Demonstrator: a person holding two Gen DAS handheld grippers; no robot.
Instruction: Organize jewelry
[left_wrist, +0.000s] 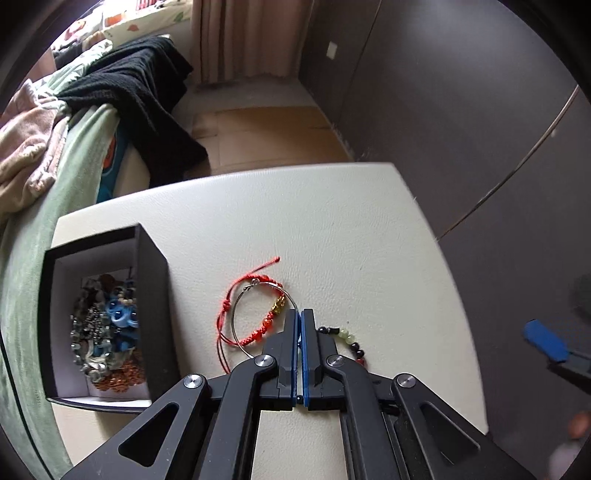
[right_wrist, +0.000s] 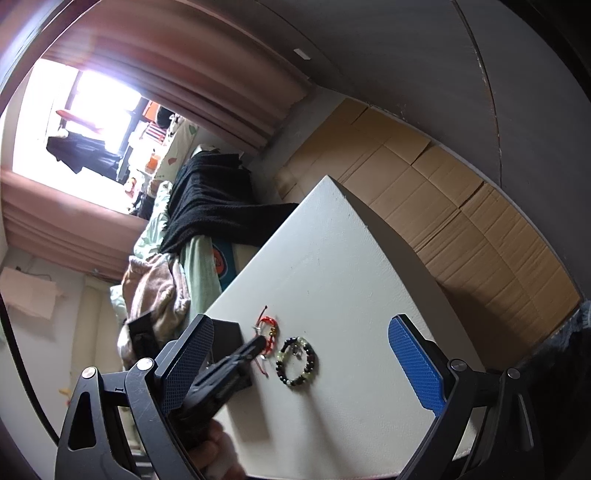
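Note:
On the white table (left_wrist: 332, 229) lie a red braided bracelet (left_wrist: 258, 328) with a gold charm, a thin silver hoop (left_wrist: 240, 317) across it, and a bracelet of dark and green beads (left_wrist: 349, 339). My left gripper (left_wrist: 300, 314) has its jaws together at the hoop's right edge; whether it grips the hoop I cannot tell. In the right wrist view the beaded bracelet (right_wrist: 297, 360) lies whole, the red one (right_wrist: 267, 326) behind it, and the left gripper (right_wrist: 258, 341) reaches them. My right gripper (right_wrist: 301, 332) is open and empty above the table.
An open black box (left_wrist: 147, 306) holding several pieces of jewelry stands at the table's left. A bed with green, pink and black blankets (left_wrist: 140, 85) lies beyond it. Cardboard sheets (right_wrist: 461, 206) cover the floor by the dark wall.

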